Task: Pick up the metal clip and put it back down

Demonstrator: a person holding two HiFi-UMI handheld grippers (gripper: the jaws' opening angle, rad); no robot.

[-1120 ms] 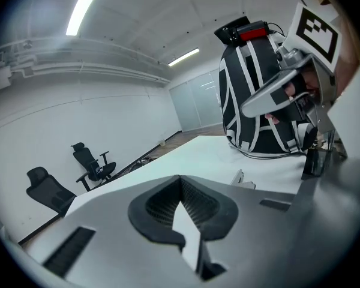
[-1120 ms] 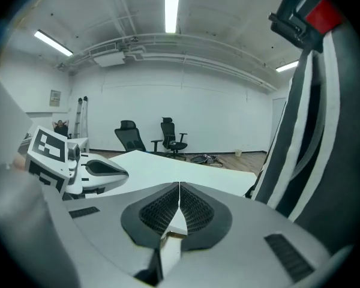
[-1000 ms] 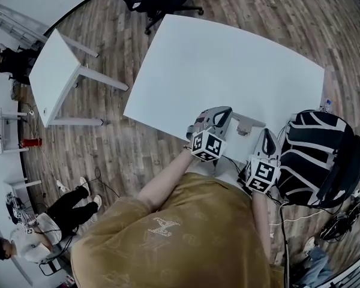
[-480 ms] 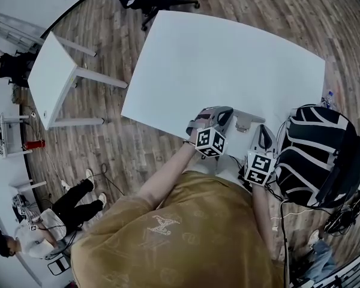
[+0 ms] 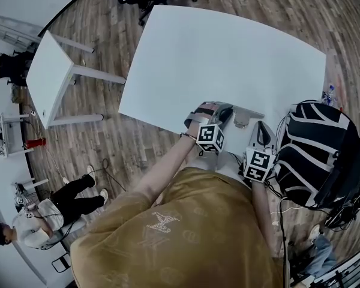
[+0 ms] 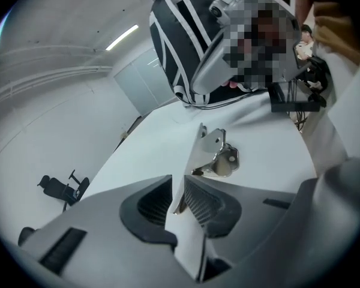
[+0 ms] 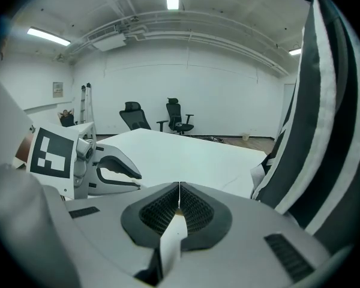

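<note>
The metal clip is at the near edge of the white table, close to the near right corner. The left gripper has hold of it. In the left gripper view, the flat shiny plate of the clip goes down between the two dark pads, and the jaws of the left gripper are almost together, pinching that plate. The rest of the clip sticks out past the jaws. I cannot tell if the clip is touching the table or is a little bit up in the air. The right gripper is near the same edge, just beside the clip on its right side, and is not touching it. In the right gripper view, the jaws of the right gripper are pressed together with nothing between them. A big black and white bag is at the near right corner of the table, just beside the right gripper.
</note>
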